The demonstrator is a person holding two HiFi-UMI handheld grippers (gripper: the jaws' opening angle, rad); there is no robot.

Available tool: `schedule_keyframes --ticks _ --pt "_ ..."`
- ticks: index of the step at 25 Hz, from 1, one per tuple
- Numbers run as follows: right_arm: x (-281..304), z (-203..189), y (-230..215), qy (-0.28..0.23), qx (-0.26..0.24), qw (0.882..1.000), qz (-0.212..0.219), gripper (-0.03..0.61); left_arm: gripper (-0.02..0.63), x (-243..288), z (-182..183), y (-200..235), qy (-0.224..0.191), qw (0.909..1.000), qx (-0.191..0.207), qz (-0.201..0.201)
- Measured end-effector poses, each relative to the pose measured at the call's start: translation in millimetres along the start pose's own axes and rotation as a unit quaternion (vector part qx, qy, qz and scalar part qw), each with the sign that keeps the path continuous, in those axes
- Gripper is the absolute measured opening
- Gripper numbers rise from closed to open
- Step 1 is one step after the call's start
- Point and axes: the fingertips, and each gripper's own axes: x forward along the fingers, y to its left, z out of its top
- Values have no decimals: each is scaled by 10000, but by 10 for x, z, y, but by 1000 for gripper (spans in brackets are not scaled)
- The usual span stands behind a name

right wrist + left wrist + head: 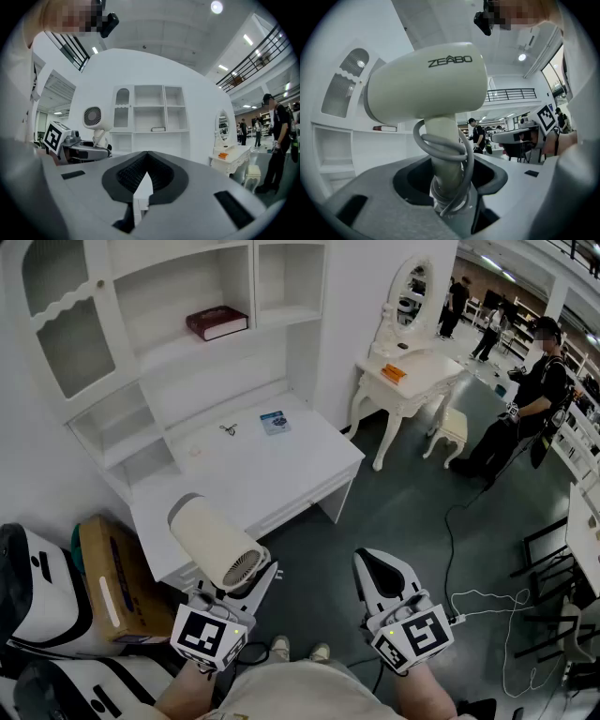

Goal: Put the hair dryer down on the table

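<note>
Left gripper (451,188) jaws clamp the dryer (214,542) by its handle, cord (440,149) coiled round it; right gripper (143,186) jaws together, empty. The dryer hangs short of the worktop (253,465). Top-heavy, it may topple if released upright.

**Foreground:** right tongs (146,157), grey bodies with ribbed black pads. The tips meet, a thin wedge of gap shows below them, and nothing is gripped.

**Left edge:** left tongs (97,144) with marker cube (55,136). They carry a hair dryer (95,118) upright by its handle, its round rear grille facing the camera.

**Centre:** white shelf unit (150,110) with an arched door at upper left. One dark book (158,129) lies flat on a middle shelf.

**Right:**
- White dressing table (232,161) with oval mirror (222,125) and an orange item (223,155) on top.
- Stool (253,174) beside the table.
- Person (277,140) in dark clothes standing near.

**Overhead:** ceiling light (216,6).
</note>
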Motion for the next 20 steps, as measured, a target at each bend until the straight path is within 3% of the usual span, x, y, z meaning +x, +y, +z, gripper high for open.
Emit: schedule_keyframes --ticks 20 --pt "-132 -36 31 -33 231 9995 201 20 224 38 -23 -209 204 9997 -10 -123"
